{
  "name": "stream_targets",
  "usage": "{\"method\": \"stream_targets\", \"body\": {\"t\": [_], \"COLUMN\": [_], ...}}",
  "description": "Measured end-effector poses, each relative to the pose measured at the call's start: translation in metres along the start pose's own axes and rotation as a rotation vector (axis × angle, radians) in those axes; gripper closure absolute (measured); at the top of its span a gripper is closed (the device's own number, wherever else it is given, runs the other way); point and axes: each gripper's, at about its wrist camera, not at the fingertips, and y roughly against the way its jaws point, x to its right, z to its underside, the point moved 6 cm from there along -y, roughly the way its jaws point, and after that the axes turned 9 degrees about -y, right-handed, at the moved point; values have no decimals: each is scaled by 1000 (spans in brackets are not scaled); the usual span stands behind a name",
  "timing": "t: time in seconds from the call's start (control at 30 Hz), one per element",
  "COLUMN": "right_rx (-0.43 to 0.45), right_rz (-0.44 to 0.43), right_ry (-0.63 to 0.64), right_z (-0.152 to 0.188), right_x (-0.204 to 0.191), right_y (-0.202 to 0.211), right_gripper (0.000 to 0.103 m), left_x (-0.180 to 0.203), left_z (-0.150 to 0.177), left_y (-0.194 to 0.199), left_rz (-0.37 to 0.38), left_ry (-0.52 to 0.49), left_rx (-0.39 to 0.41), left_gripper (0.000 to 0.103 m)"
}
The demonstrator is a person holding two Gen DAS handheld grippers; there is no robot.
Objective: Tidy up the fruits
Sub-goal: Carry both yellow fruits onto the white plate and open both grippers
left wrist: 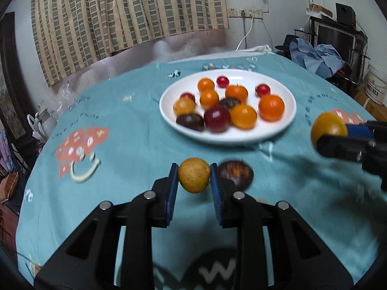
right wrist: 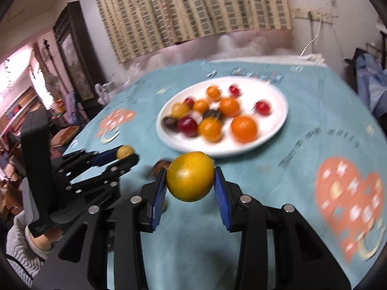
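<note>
Left gripper (left wrist: 194, 175) pinches a small yellow fruit (left wrist: 194, 175) between its blue pads, jaws pressed tight on it, fruit clear of the cloth. Right gripper (right wrist: 190, 177) clamps a bigger orange (right wrist: 190, 176) the same way, also off the table.

Plate (left wrist: 285, 120) sits ahead of both grippers, further along the table (left wrist: 135, 149), already loaded with orange, red and dark fruits. From the left gripper it lies ahead and slightly right; from the right gripper ahead and slightly left. So both loads face the plate's near rim, nothing between but bare cloth.

Dark fruit (left wrist: 236, 174) lies on the cloth just right of the left gripper, between the two grippers, not yet picked up. Touching the right pad or just behind it: cannot tell, too blurred.

Fruits are roundish, no long axis that matters.

Nearness: right gripper looks closer to the rim; in its view the orange nearly overlaps the plate edge. Left gripper sits further back and to the side.

Pose: both grippers tilt down toward the table, side by side, fingers aimed at the plate. A hand (right wrist: 42, 240) in a grey knit sleeve holds the left gripper's handle.

Likely next: carry forward over the rim and release, judged only from the layout.
</note>
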Motion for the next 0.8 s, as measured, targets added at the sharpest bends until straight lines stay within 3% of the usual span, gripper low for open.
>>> {"method": "stream_targets", "body": {"t": [0.23,0.5,0.8], "right_rx": [47,14,1], "right_rz": [89,138,135], "right_ry": [-36,-40,-18], "right_z": [-57,-73,-78], "right_x": [27,45,51], "right_y": [-23,-74,-94], "right_gripper": [64,64,64], "left_x": [-5,-11,-13], "left_z": [-50,-75,-78], "left_y": [-35,-85,-115], "left_rz": [-11,14,21], "left_ry": [14,41,54], "left_rx": [28,4,-11], "left_gripper": [77,77,76]}}
